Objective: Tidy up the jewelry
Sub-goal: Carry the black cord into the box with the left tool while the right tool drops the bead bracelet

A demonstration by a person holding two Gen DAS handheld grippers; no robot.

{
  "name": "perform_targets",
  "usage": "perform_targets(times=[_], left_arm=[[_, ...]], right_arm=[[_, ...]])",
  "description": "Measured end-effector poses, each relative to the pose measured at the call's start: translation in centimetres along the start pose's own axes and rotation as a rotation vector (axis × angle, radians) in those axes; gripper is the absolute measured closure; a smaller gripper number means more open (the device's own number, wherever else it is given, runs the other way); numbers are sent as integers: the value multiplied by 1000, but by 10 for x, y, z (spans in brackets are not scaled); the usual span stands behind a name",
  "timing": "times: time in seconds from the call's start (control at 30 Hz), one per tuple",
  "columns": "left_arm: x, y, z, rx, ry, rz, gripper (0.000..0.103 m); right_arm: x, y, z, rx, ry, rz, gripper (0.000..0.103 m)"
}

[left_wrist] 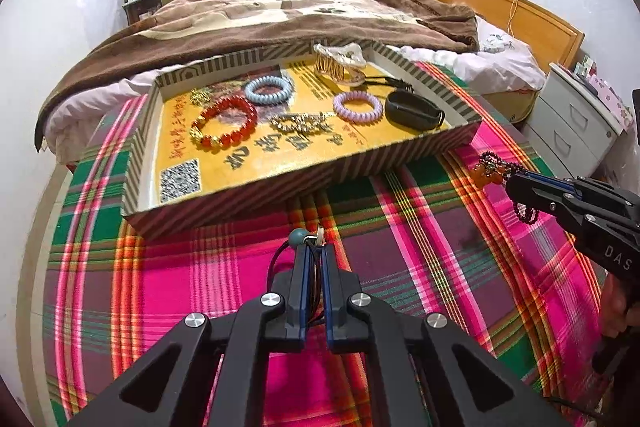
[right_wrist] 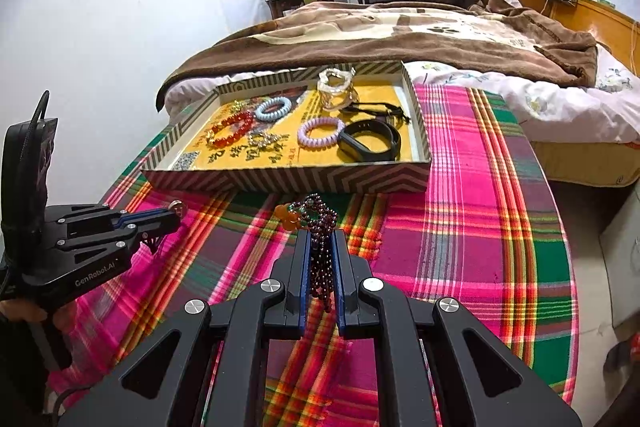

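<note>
Left hand-held gripper (left_wrist: 311,251): pressed together on a thin black cord necklace (left_wrist: 280,255) carrying a teal bead and a small metallic charm at the fingertips; cord loops slack to the left of the blue-lined pads. Held over the plaid cloth of the bench (left_wrist: 420,239), just short of the near wall of the tray (left_wrist: 256,199).

Tray: shallow cardboard, striped grey-and-cream walls, glossy yellow printed floor. Contents, left to right: red bead bracelet (left_wrist: 224,123), smooth round beads with gold spacers; blue spiral hair tie (left_wrist: 267,89), coiled plastic; sparkling rhinestone piece (left_wrist: 298,123), flat and faceted; clear claw hair clip (left_wrist: 340,63), toothed and translucent, at the far wall; lilac spiral hair tie (left_wrist: 358,105); black band (left_wrist: 414,111), matte oval loop, with some black cord behind it.

Right hand-held gripper (right_wrist: 320,243): clamped on a dark garnet-coloured bead strand (right_wrist: 320,267), tiny glossy beads bunched between the pads, an amber-orange pendant protruding at the tips. Also just short of the tray's near wall.

Step judged in hand: both pieces picked up, transfer to tray pending. Next move likely calls for carrying each forward over the near wall, lowering onto bare floor, then releasing. Slack cord and dangling strand liable to snag on the wall.
</note>
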State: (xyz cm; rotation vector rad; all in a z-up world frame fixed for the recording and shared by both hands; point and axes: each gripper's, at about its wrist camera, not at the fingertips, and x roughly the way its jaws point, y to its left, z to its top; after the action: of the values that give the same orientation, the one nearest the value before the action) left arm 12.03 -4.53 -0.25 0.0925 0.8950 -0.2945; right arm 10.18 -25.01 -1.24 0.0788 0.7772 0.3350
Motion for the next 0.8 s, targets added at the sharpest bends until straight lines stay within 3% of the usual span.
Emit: perform_targets(times=[0.4, 0.8], left_arm=[[-27, 19, 13, -13, -62, 13, 98], [-36, 70, 55, -57, -120, 34, 98]], right_arm=[[-10, 23, 17, -36, -42, 6, 93], [13, 52, 52, -64, -57, 41, 93]])
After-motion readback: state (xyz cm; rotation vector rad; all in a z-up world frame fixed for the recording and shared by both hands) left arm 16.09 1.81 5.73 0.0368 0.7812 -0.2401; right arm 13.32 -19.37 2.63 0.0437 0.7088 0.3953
